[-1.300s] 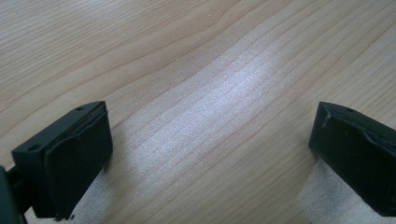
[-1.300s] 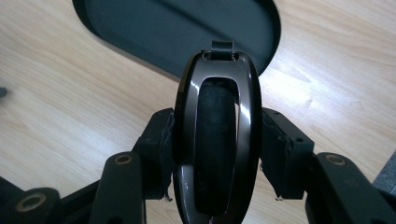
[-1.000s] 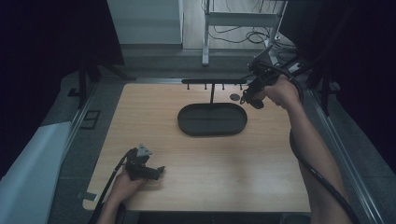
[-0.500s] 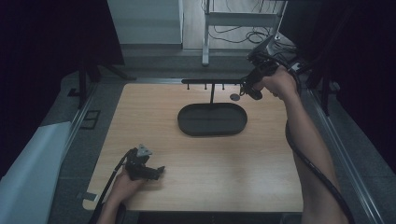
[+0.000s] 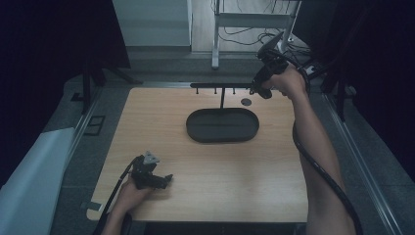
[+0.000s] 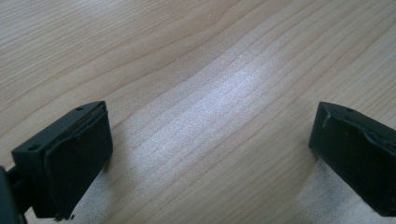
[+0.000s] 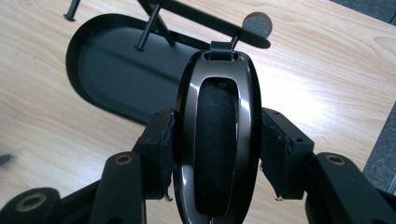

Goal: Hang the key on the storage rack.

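Note:
A glossy black oval key fob [image 7: 215, 135] with a dark leather inset stands upright between the jaws of my right gripper [image 7: 215, 154], which is shut on it. Its small top loop [image 7: 220, 49] sits right at a peg under the right end of the black hook rack's bar [image 7: 205, 21]; whether it is hooked on I cannot tell. In the high view my right gripper [image 5: 259, 83] is raised at the bar's [image 5: 220, 85] right end, above the far table edge. My left gripper [image 5: 166, 178] rests open on the wood near the front left, nothing between its fingers [image 6: 70, 154].
The rack stands on a black oval tray [image 5: 222, 125] at the table's far middle. A small dark round disc [image 5: 246, 102] lies on the wood just right of the rack's post. Other pegs [image 7: 142, 35] hang along the bar.
My right gripper has carried the fob up and toward the far edge, to the right end of the rack's bar. The left gripper has stayed put.

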Motion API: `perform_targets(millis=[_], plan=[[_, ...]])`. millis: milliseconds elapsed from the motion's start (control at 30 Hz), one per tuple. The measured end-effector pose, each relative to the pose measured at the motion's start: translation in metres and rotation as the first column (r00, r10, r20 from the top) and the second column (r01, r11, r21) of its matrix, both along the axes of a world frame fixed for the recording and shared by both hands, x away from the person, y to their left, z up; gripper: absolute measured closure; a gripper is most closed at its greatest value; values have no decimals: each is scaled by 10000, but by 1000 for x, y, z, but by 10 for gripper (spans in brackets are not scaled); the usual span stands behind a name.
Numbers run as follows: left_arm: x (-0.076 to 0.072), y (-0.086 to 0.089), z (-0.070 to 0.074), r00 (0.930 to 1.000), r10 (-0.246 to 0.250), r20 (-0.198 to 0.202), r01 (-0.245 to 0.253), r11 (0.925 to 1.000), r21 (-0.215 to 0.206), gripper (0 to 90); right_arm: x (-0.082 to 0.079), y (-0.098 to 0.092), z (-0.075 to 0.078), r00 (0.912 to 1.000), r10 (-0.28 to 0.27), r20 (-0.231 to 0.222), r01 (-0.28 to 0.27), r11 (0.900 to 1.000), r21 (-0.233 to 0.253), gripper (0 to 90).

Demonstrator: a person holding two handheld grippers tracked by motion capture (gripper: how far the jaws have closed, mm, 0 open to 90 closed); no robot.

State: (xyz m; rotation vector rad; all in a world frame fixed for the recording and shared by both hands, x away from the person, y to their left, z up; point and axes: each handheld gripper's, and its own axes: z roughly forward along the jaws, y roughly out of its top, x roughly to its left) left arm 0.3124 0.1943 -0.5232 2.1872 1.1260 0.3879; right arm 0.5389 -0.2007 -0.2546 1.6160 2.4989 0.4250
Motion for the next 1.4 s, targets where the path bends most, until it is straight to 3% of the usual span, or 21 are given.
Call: perform_targets(millis=[433,667,833,900,1400], plan=[[0,0,0,10000,-14,-26,14,10000,14,0,7,-20,-14,9972,-725,195,730,9970,-273,489],[0,0,0,10000,-5,-28,5,10000,14,0,7,-31,-32,9960,-891,80,893,9952,-409,489],[0,0,0,10000,5,-19,-5,10000,-3,0,8,-36,-48,9947,-1023,56,1024,9912,-839,489],[0,0,0,10000,-14,-6,14,10000,2,0,8,-39,-54,9945,-1047,-27,1042,9916,-761,489],[0,0,0,10000,1,-2,-1,10000,10,0,10,-22,-101,9969,-780,-96,768,9927,-926,488]])
